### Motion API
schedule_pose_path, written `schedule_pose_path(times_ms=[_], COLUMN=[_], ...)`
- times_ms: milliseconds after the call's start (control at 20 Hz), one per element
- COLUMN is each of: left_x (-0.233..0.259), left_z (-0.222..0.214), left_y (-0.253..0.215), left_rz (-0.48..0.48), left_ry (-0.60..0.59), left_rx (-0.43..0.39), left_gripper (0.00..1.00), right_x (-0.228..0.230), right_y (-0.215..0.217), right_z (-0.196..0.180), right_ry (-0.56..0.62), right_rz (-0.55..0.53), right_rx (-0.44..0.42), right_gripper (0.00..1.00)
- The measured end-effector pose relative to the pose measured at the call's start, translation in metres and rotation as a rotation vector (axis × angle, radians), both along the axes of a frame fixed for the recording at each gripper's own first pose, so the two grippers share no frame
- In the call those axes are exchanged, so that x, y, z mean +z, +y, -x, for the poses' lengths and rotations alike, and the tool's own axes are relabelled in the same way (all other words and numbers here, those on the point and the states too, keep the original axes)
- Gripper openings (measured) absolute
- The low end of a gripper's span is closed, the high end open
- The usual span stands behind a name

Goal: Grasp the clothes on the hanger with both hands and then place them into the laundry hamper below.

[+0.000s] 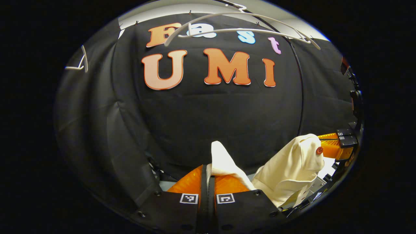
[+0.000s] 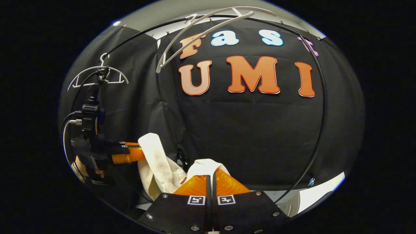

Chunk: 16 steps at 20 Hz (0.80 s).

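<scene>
A cream-white garment (image 1: 292, 169) hangs slack between my two grippers, below the bare white hanger (image 1: 240, 31). My left gripper (image 1: 208, 170) is shut on one bunched end, which sticks up above its orange fingers. Far to the right, my right gripper (image 1: 325, 146) pinches the other end, by a red button. In the right gripper view, my right gripper (image 2: 211, 177) is shut on a fold of the garment (image 2: 156, 165). The left gripper (image 2: 141, 152) holds the far end, with a hand behind it. The bare hanger (image 2: 201, 29) hangs overhead on a black rail (image 2: 320, 107).
A second bare white hanger (image 2: 97, 76) hangs at the left of the rail, also seen as a small hanger (image 1: 79, 63) at the left edge. Low at the right lies a pale surface (image 2: 318, 191); I cannot tell what it is. The black booth wall stands close behind.
</scene>
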State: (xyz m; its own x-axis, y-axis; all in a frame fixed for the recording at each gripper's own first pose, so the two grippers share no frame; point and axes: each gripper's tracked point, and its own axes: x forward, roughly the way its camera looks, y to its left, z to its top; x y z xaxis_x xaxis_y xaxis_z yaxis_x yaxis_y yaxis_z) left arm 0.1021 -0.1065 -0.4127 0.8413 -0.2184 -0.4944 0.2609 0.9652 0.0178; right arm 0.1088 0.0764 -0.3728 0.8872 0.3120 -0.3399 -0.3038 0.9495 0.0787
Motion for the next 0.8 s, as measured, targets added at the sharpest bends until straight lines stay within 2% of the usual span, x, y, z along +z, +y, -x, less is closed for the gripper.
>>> schedule_pose_path(times_ms=[100, 250, 400, 800], left_x=[-0.027, -0.072, -0.114, -0.201], left_z=[0.009, 0.033, 0.057, 0.095], left_y=[-0.004, 0.004, 0.006, 0.022], left_rz=[0.012, -0.021, 0.011, -0.019], left_ry=[0.052, 0.12, 0.208, 0.324], left_rx=[0.004, 0.008, 0.026, 0.084], left_gripper=[0.06, 0.06, 0.07, 0.07], right_x=[-0.021, -0.059, -0.109, -0.225], right_y=[0.014, 0.015, 0.015, 0.007], right_z=[0.011, 0.023, 0.03, 0.036], right_ry=[0.028, 0.078, 0.155, 0.298], right_rz=[-0.005, -0.02, -0.053, -0.068], right_rx=[0.012, 0.003, -0.018, -0.079], right_gripper=[0.0, 0.0, 0.0, 0.0])
